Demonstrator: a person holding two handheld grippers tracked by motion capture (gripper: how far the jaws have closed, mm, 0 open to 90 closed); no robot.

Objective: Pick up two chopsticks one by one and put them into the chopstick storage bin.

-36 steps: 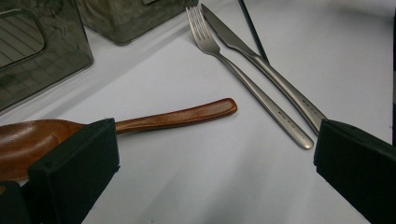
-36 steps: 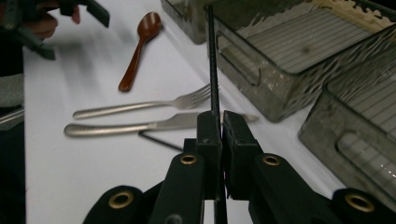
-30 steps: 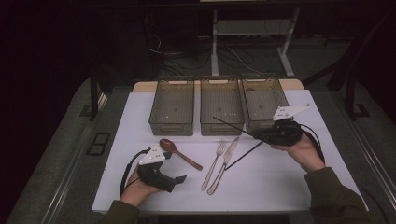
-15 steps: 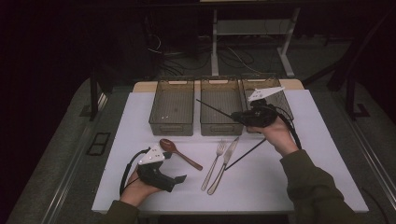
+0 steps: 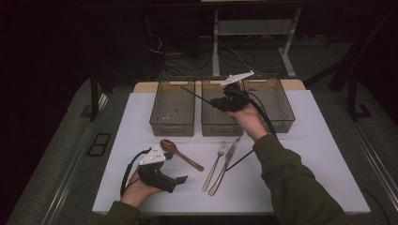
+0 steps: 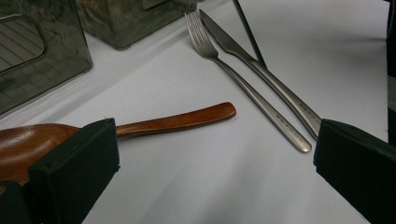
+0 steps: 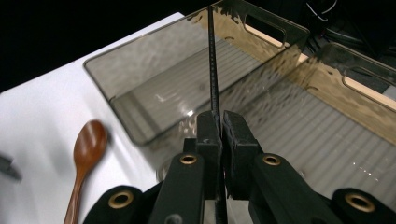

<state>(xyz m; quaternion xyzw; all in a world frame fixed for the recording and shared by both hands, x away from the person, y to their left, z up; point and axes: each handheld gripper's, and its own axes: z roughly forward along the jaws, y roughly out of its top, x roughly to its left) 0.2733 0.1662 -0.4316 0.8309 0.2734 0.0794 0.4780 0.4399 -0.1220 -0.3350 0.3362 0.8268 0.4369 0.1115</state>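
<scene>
My right gripper (image 5: 216,104) hangs over the middle bin (image 5: 216,129), shut on a thin black chopstick (image 5: 195,95). The stick points up and left, toward the left bin (image 5: 171,126). In the right gripper view the pads (image 7: 208,130) pinch the chopstick (image 7: 212,70) near its lower end. My left gripper (image 5: 176,167) rests open on the white mat at the front left, beside a wooden spoon (image 5: 180,153). In the left gripper view the spoon (image 6: 177,120) lies partly behind the left-hand jaw, and nothing is held.
Three smoky clear bins stand in a row at the back; the right bin (image 5: 281,112) is the third. A fork (image 5: 216,166), a knife (image 5: 227,164) and a second black chopstick (image 5: 240,161) lie on the mat (image 5: 309,154) mid-table.
My right hand has carried the chopstick left and toward the back, from in front of the right bin to above the middle bin. The left hand has stayed put.
</scene>
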